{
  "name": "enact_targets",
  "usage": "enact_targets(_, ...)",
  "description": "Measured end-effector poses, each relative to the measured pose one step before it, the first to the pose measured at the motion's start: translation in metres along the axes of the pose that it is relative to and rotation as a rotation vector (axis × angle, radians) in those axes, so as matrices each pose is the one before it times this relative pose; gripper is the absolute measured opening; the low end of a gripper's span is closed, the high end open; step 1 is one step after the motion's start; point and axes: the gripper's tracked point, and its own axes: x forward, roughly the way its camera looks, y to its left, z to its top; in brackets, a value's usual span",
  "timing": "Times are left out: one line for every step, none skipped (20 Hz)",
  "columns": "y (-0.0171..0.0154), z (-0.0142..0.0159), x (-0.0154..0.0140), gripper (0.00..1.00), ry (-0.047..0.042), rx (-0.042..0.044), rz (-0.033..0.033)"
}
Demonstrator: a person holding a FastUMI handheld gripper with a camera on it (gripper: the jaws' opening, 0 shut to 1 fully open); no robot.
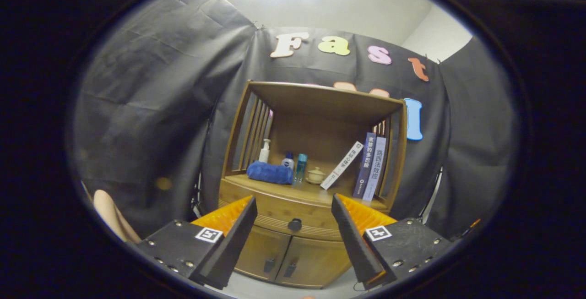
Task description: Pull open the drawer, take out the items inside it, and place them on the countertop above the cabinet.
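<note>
Gripper was held wide apart, nothing between its fingers, pointed at a wooden cabinet standing well ahead against the black cloth wall. Left finger sat at about 7 o'clock from the drawer knob, right finger at about 4 o'clock from it, both clear of the wood. Drawer was shut, its front flush with the cabinet, and the dark round knob showed in the gap between the two fingers, beyond their tips. Drawer contents could not be seen. Below the drawer, at 6 o'clock from the knob, were two closed cabinet doors with small dark handles. Above the drawer, at 12 o'clock, ran the countertop inside an open shelf bay. On it, from 11 o'clock round to 1 o'clock of the knob: a blue folded towel, a white pump bottle behind it, a small dark-capped bottle, a teal bottle, a small lidded cup, a white book leaning tilted, and two upright books against the right side slats. At 8 o'clock from the left finger, part of a person's arm showed.
</note>
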Motion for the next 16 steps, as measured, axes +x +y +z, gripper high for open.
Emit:
enact_targets(-0.00145,-0.00916,0.01388,0.98,0.00526,-0.00916,-0.01007)
enact_targets(-0.00034,-0.00990,0.01458,0.98,0.00983,-0.00956,-0.00610)
enact_targets(-0.00066,-0.01298,0.01408,0.98,0.01725,-0.00225,-0.00728)
enact_targets(0.00211,-0.01231,0.01345,0.98,0.01946,0.00636,0.00175)
enact_targets(0.00267,-0.01280,0.01482,0.98,0.02370,0.01518,-0.00003)
enact_targets(0.00258,-0.01237,0.01350,0.98,0.02373,0.01295,0.00215)
enact_targets(0.00048,-0.01446,0.01520,0.98,0.03389,0.01220,-0.00786)
enact_targets(0.00154,-0.00971,0.00981,0.97,0.02271,0.00565,-0.00038)
enact_targets(0.00183,-0.01151,0.01240,0.97,0.02679,0.00494,-0.00330)
enact_targets(0.00439,-0.00913,0.00946,0.97,0.02378,0.00527,0.00605)
enact_targets(0.00028,-0.00826,0.01118,0.97,0.02021,-0.00221,-0.00933)
enact_targets(0.00075,-0.00703,0.00936,0.89,0.01615,-0.00181,0.00189)
enact_targets(0.00041,-0.00511,0.00877,0.82,0.01583,-0.00358,-0.01017)
enact_targets(-0.00014,-0.00594,0.00737,0.75,0.01722,0.00358,-0.00214)
enact_targets(0.00095,-0.00651,0.00854,0.75,0.01720,0.00552,-0.00358)
enact_targets(-0.00010,-0.00503,0.00760,0.74,0.01637,0.00651,-0.00586)
